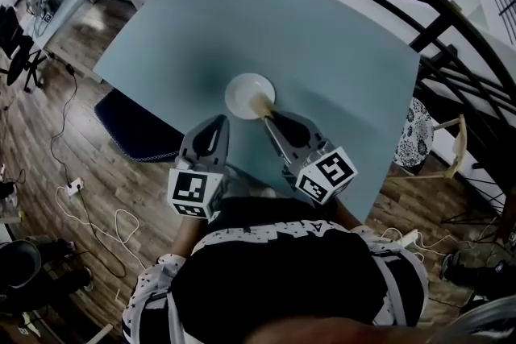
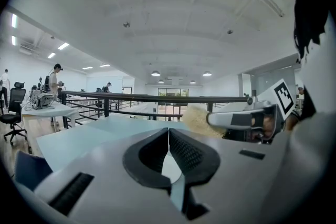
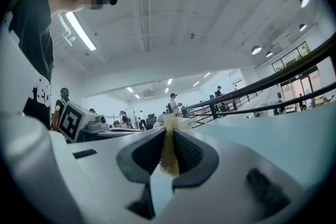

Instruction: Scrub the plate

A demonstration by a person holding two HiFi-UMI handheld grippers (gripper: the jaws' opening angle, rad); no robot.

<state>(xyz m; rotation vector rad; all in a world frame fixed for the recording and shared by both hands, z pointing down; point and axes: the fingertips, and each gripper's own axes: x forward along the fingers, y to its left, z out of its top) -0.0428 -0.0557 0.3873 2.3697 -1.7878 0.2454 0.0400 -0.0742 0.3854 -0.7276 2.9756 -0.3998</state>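
A small white plate (image 1: 248, 93) lies on the light blue table (image 1: 322, 44), towards its near edge. My right gripper (image 1: 269, 116) is shut on a tan scrubbing pad (image 1: 261, 106), and the pad rests at the plate's near right rim. Seen from the right gripper view, the fibrous pad (image 3: 169, 150) is pinched between the jaws of the right gripper (image 3: 169, 132). My left gripper (image 1: 221, 119) hovers just left of and nearer than the plate, apart from it. In its own view the left gripper (image 2: 168, 131) is shut with nothing held, and the pad (image 2: 197, 121) shows to the right.
The table's near edge runs right under both grippers. A dark blue seat (image 1: 133, 125) stands below the table's left side, a patterned chair (image 1: 418, 133) at its right. Black railings (image 1: 451, 8) curve behind the table. Cables (image 1: 76, 197) trail on the wood floor.
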